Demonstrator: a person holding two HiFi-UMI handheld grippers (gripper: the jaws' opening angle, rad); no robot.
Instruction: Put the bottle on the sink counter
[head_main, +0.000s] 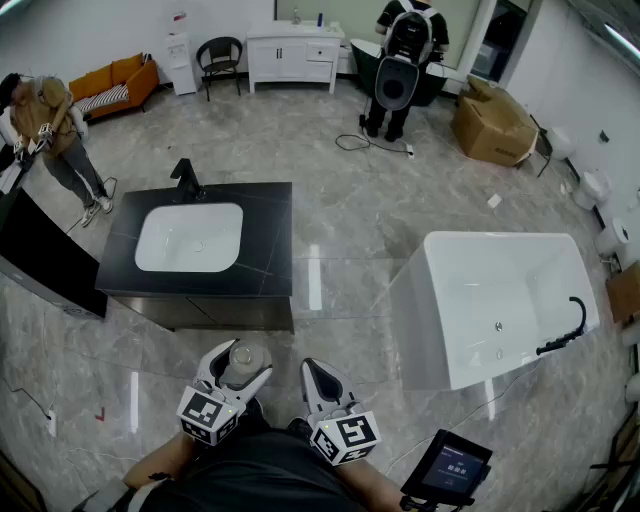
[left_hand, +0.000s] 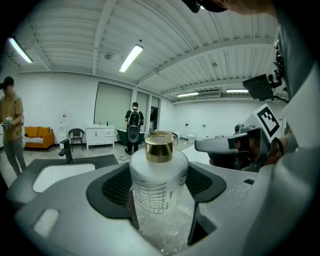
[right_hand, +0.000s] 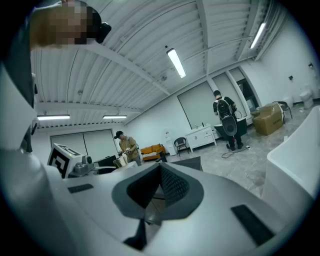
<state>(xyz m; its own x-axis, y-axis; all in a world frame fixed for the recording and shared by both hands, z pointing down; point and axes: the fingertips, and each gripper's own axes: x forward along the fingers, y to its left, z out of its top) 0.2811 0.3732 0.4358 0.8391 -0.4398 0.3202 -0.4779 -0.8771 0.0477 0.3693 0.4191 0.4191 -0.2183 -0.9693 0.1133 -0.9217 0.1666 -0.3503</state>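
A clear bottle (head_main: 247, 356) with a gold cap and printed measure marks stands upright between the jaws of my left gripper (head_main: 240, 364), which is shut on it above the floor. In the left gripper view the bottle (left_hand: 159, 187) fills the gap between the dark pads (left_hand: 112, 187). My right gripper (head_main: 320, 376) is beside it on the right, shut with nothing in it (right_hand: 161, 172). The black sink counter (head_main: 270, 235) with a white basin (head_main: 190, 237) and a black faucet (head_main: 185, 178) stands ahead and slightly to the left, a short way across the floor.
A white bathtub (head_main: 500, 300) stands to the right. A person (head_main: 400, 60) is at the back, another person (head_main: 55, 130) at the far left. Also around: a cardboard box (head_main: 495, 128), a white cabinet (head_main: 295, 55), an orange sofa (head_main: 115, 80) and a tablet (head_main: 450, 465) at lower right.
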